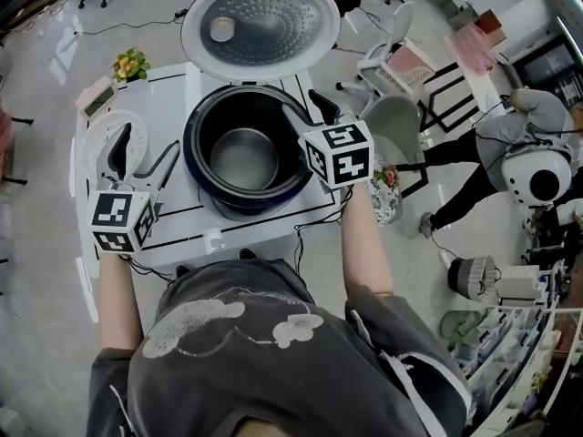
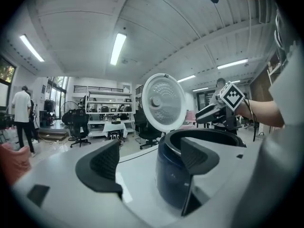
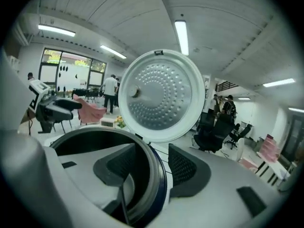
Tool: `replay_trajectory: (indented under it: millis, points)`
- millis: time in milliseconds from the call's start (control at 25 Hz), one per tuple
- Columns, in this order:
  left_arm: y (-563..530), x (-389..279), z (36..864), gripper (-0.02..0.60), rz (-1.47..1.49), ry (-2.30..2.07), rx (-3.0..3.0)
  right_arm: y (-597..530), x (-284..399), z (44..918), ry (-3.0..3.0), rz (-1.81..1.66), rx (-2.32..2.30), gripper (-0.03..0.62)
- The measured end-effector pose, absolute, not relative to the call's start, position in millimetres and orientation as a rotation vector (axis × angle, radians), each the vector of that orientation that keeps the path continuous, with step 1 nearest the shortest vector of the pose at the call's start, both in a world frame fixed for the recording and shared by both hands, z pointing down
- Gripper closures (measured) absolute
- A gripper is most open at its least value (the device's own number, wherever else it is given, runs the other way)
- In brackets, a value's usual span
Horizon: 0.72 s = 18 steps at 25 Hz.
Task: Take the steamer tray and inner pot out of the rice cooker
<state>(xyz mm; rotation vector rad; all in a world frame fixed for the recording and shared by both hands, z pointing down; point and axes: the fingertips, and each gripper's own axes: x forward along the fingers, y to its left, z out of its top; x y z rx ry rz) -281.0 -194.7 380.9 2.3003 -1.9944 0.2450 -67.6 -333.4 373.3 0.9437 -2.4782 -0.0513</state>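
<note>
Rice cooker (image 2: 168,175): right flank hidden behind a jaw, left gripper view; shelf (image 2: 108,109) contents too small to identify

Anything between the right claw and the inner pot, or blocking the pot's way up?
Nothing visible. The right claw straddles the rim of the round metal inner pot, jaws apart; the round silver lid stands open behind it, and the pot looks empty.

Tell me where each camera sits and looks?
Head view: on the person's head, looking down at the dark blue round rice cooker; arms, left gripper, right gripper show.
Left gripper view: on that gripper, facing the cooker's side; open jaws show.
Right gripper view: on that gripper, facing the round silver lid; open jaws straddle the cooker's rim.
Both gripper views share cooker and lid.
</note>
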Motion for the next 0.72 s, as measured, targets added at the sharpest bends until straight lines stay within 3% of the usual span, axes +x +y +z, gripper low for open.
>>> replay_trajectory:
  millis: [720]
  points:
    - [-216, -235, 391, 0.183, 0.305, -2.131, 2.112, -359, -85, 448, -2.178, -0.316, 0.449, 0.358]
